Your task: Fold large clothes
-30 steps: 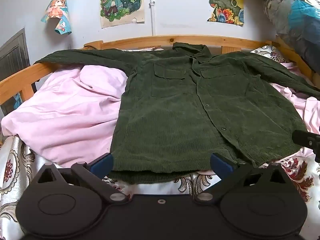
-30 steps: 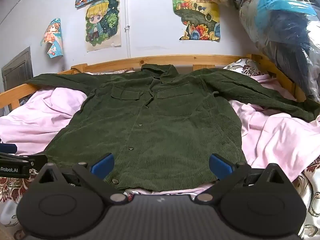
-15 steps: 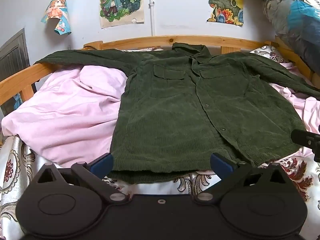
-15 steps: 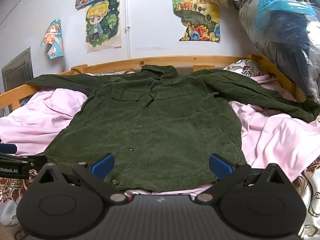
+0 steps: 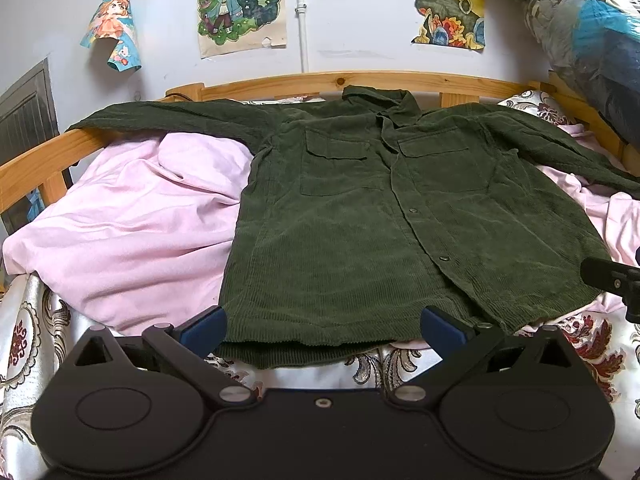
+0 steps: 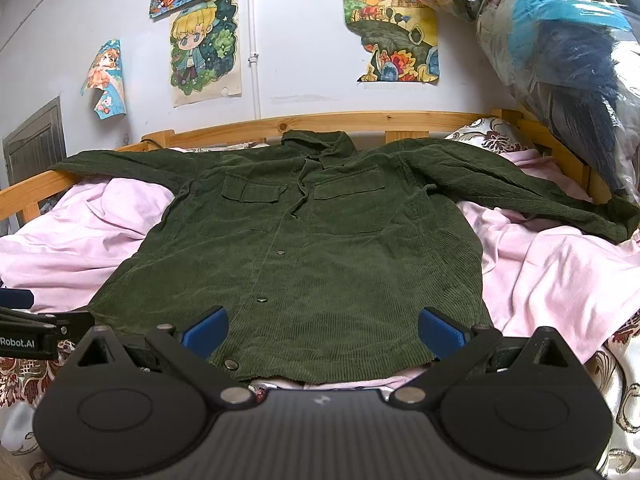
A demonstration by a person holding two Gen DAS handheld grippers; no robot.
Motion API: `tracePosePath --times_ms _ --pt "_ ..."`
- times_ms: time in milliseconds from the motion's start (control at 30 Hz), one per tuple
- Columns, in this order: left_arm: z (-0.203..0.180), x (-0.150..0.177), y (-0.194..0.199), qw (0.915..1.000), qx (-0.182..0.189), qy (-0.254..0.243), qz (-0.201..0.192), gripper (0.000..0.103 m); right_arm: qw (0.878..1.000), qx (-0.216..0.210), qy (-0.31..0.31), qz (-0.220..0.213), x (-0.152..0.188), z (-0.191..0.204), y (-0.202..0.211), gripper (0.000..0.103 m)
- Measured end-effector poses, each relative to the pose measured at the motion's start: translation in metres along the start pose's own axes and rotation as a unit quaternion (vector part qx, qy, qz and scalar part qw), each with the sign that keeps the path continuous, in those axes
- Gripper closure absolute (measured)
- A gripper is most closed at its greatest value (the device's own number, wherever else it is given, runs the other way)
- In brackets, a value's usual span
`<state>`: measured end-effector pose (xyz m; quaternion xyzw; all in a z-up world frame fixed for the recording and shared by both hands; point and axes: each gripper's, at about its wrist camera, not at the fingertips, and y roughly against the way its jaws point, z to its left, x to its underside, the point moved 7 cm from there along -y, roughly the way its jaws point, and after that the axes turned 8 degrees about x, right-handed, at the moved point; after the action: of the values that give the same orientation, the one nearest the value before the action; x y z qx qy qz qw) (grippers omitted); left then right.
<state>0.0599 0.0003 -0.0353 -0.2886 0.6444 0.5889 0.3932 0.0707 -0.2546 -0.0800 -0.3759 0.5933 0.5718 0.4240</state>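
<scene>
Across the bed's near edge lay a soft, heavy corduroy shirt; both the left gripper and the right gripper gaped empty, best taking its hem corners.

Dark green corduroy shirt, buttoned, front up, sleeves outspread, flat on the bed.

There is one green shirt with two chest pockets, one pink blanket, two grippers with blue fingers, and three wall pictures.
</scene>
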Motion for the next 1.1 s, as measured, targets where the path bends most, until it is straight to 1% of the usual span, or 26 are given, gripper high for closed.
tracePosePath --times_ms 800,867,1100 --pt "-0.0021 0.0003 0.0007 1.0000 -0.002 0.000 0.000 0.001 1.000 -0.003 -0.002 -0.001 0.0008 0.0007 0.0003 0.000" --pt "-0.0089 -0.0039 0.0047 1.0000 -0.001 -0.004 0.001 0.001 1.000 -0.003 -0.002 -0.002 0.0012 0.0008 0.0000 0.000" --pt "-0.0098 -0.0041 0.0050 1.0000 -0.001 -0.004 0.001 0.001 1.000 -0.003 -0.002 -0.002 0.0008 0.0012 0.0002 0.000"
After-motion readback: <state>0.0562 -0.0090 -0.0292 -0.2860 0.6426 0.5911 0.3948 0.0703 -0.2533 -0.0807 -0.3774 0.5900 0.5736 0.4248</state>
